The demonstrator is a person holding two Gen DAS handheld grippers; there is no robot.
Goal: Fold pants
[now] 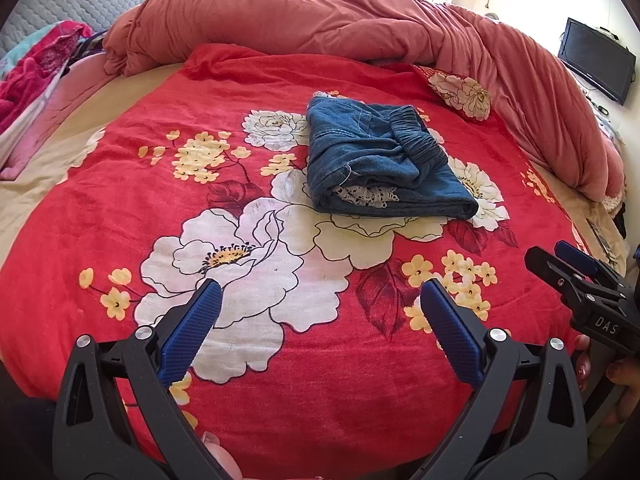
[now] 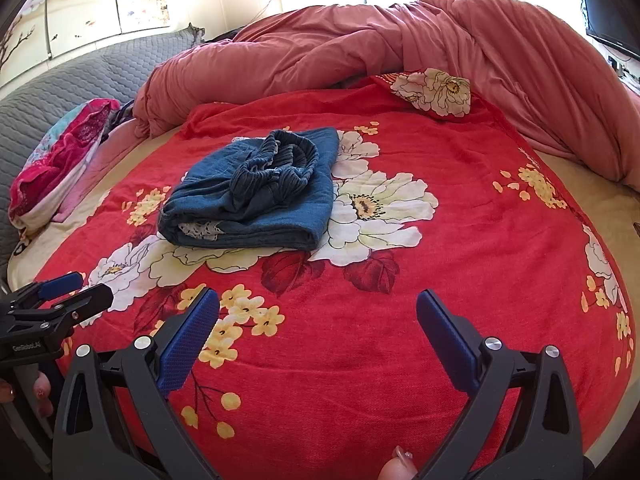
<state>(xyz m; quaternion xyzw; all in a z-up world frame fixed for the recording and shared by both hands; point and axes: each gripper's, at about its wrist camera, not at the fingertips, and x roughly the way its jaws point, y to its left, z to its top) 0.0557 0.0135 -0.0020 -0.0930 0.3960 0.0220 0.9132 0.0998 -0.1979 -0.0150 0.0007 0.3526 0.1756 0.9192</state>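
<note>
Blue denim pants [image 1: 384, 160] lie folded into a compact bundle on the red floral blanket [image 1: 280, 380], elastic waistband on top and a bit of white lace showing at the near fold. In the right wrist view the pants [image 2: 256, 196] sit left of centre. My left gripper [image 1: 322, 292] hovers open over the near part of the blanket, well short of the pants, nothing between its blue pads. My right gripper [image 2: 318, 300] is likewise open and empty, nearer than the bundle. Each gripper shows at the edge of the other's view: the right gripper [image 1: 560, 256], the left gripper [image 2: 76, 286].
A bunched pink duvet [image 1: 360, 20] runs along the far and right sides of the bed. A pile of pink and teal clothes [image 1: 36, 68] lies at the far left by a grey quilted headboard [image 2: 80, 92]. A dark screen [image 1: 596, 60] hangs on the right wall.
</note>
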